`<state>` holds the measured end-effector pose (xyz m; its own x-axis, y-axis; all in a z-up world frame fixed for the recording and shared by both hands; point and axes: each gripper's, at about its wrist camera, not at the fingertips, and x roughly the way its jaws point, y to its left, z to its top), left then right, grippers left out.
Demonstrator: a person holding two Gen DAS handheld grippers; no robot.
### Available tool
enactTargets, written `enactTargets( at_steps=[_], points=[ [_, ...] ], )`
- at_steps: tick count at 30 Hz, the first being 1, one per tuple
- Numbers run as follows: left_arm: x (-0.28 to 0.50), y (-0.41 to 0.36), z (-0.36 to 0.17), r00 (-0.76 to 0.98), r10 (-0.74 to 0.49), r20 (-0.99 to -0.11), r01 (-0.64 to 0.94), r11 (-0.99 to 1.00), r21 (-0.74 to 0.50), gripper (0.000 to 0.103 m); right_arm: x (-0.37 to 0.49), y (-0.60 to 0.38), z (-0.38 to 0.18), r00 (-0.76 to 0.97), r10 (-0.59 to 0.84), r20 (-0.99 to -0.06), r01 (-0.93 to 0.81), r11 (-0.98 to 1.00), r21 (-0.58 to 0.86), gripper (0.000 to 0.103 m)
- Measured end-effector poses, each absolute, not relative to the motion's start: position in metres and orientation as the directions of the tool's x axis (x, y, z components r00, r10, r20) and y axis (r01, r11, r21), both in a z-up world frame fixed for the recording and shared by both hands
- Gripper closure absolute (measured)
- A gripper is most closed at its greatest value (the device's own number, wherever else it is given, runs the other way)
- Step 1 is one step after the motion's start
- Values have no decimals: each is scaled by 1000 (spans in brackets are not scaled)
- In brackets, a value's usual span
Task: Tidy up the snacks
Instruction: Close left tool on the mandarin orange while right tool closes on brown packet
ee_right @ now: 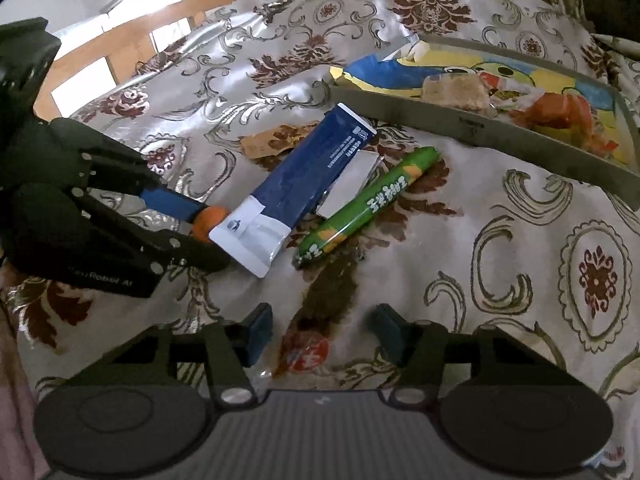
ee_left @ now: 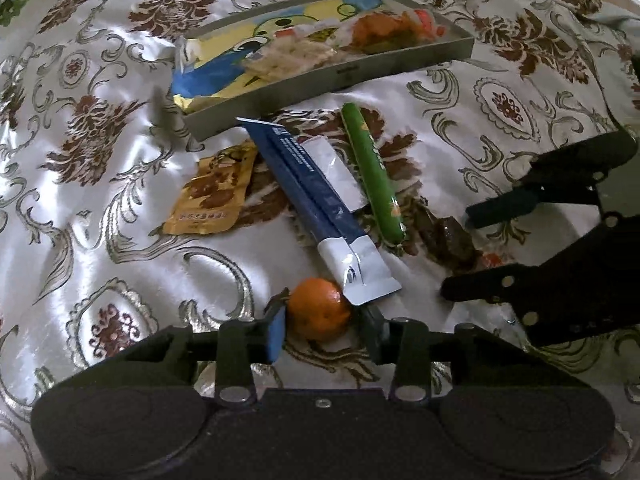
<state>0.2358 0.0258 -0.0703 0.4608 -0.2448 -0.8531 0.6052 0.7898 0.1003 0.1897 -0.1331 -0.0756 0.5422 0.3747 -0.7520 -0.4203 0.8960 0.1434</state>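
A small orange mandarin (ee_left: 320, 314) lies on the patterned cloth, and my left gripper (ee_left: 322, 318) is shut on it, its blue pads against both sides. From the right wrist view the same mandarin (ee_right: 210, 220) sits between the left gripper's fingers (ee_right: 172, 204). My right gripper (ee_right: 324, 330) is open and straddles a dark brown packet (ee_right: 328, 280) with a red spot, its pads clear of it. A blue-and-white long packet (ee_left: 316, 200), a green sausage stick (ee_left: 374, 176) and a yellow-brown pouch (ee_left: 212, 192) lie beyond the mandarin.
A grey tray (ee_left: 340, 74) at the back holds a yellow-and-blue cartoon bag, cracker packs and orange packets. A wooden frame (ee_right: 120, 48) borders the cloth at the far left. My right gripper (ee_left: 456, 254) stands close to the right of the left one.
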Motion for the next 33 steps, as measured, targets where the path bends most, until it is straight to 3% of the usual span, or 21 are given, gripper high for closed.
enactTargets(
  at_steps=[4, 8, 16, 17, 33],
  points=[
    [238, 22, -73, 471, -252, -845, 615, 780, 111, 67, 196, -130, -79, 549, 362, -754, -408, 903, 137, 43],
    [238, 19, -73, 478, -240, -845, 596, 795, 111, 67, 195, -129, -78, 553, 350, -756, -401, 907, 126, 54],
    [229, 10, -71, 471, -290, -833, 542, 840, 14, 68, 191, -126, -72, 558, 288, -778, -351, 932, 93, 60],
    [226, 6, -71, 471, -295, -831, 545, 838, 12, 68, 191, -128, -71, 558, 291, -777, -344, 933, 102, 69],
    [194, 6, -41, 549, -280, -787, 478, 878, 20, 68, 168, -148, -55, 606, 291, -740, -293, 947, 132, 75]
  ],
)
